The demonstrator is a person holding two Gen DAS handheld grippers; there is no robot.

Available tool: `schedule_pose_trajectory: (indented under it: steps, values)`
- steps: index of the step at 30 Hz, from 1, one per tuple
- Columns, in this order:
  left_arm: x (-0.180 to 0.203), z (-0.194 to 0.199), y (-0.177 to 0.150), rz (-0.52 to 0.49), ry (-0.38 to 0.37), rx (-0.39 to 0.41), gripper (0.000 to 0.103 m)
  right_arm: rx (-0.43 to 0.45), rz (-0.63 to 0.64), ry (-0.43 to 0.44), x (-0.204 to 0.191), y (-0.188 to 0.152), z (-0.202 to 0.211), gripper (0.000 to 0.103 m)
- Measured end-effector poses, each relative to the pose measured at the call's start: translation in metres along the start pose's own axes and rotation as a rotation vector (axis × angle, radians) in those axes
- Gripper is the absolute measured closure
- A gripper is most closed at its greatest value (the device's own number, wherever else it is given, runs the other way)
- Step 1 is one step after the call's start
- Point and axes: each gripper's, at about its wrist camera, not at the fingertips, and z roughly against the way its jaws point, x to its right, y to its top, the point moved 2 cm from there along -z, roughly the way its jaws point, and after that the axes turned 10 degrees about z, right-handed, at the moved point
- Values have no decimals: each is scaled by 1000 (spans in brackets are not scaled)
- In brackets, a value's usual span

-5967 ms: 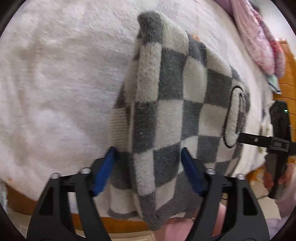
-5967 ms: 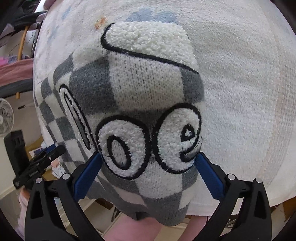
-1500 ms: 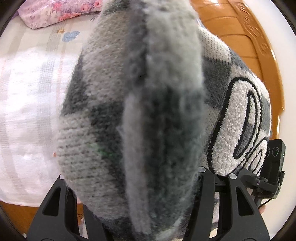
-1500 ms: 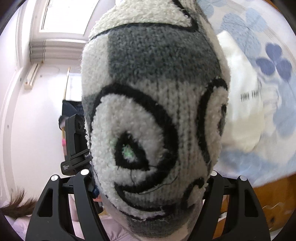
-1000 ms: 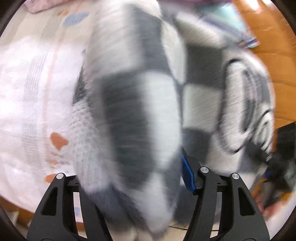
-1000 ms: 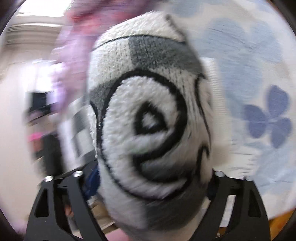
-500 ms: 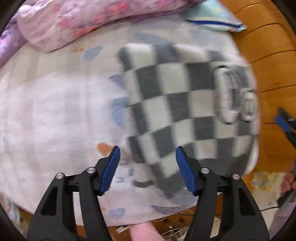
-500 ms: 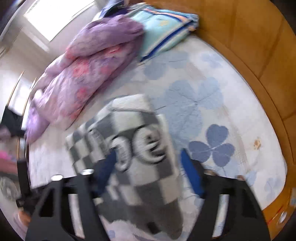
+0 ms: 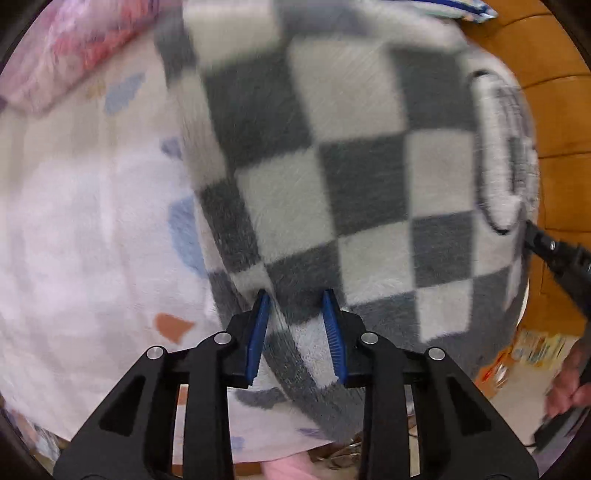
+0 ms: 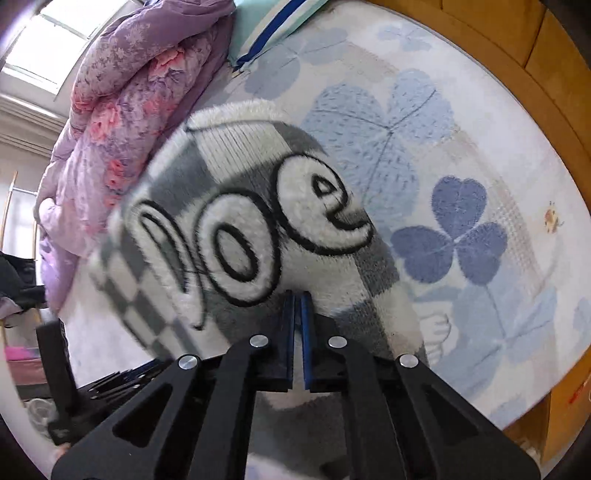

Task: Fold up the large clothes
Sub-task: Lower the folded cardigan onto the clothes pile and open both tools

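A folded grey-and-white checked fleece garment (image 9: pixel 351 177) with black-outlined white letters lies on the bed. It also shows in the right wrist view (image 10: pixel 258 229). My left gripper (image 9: pixel 297 306) is at its near edge, jaws part-closed, with a fold of the fabric between the blue pads (image 9: pixel 258 328). My right gripper (image 10: pixel 296 302) is at the near edge by the letters, blue pads almost together; I cannot tell whether fabric is pinched between them. The right gripper's tip (image 9: pixel 554 254) shows in the left wrist view.
The bed has a white sheet with blue clover prints (image 10: pixel 454 236). A purple floral quilt (image 10: pixel 122 110) and a teal striped pillow (image 10: pixel 273 26) lie at the far side. A wooden bed frame (image 10: pixel 498 48) runs along the right.
The garment was carried in both grippers, then laid on the clover sheet with both grippers open. Now both grippers have moved back to its near edge and closed down.
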Motion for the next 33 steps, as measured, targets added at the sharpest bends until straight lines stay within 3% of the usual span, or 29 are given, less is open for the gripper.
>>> schedule_pose_trajectory:
  steps: [2, 5, 7, 9, 12, 15, 17, 21, 23, 26, 29, 30, 33]
  values:
    - [3, 27, 8, 3, -50, 56, 72, 41, 38, 52, -6, 19, 13, 95]
    - [-2, 54, 36, 41, -63, 136, 72, 60, 124, 8, -24, 50, 13, 95]
    - [0, 42, 80, 61, -27, 186, 72, 57, 158, -28, -34, 68, 4, 95]
    - [-3, 14, 101, 113, 2, 172, 72, 61, 169, -33, -27, 87, -21, 97]
    - [-9, -22, 125, 157, 2, 160, 71, 123, 73, 47, -4, 101, -47, 99]
    - [-9, -38, 132, 152, 45, 184, 71, 121, -38, 153, 11, 115, -65, 100]
    - [-13, -39, 138, 146, 30, 175, 70, 100, -82, 151, 13, 116, -58, 100]
    - [-13, -9, 124, 60, 48, 212, 44, 81, -79, 183, 13, 112, -29, 93]
    - [-9, 17, 110, 29, 16, 252, 42, 79, -69, 216, 14, 112, -8, 92]
    - [-8, 60, 83, -31, 21, 301, 35, 123, 8, 201, 0, 102, 34, 86]
    - [-6, 99, 57, -77, 33, 357, 34, 163, 75, 174, -20, 87, 76, 57]
    - [-6, 115, 44, -86, 42, 384, 33, 181, 98, 164, -29, 80, 91, 42]
    - [-7, 159, 5, -100, 24, 465, 33, 251, 160, 148, -62, 50, 140, 33]
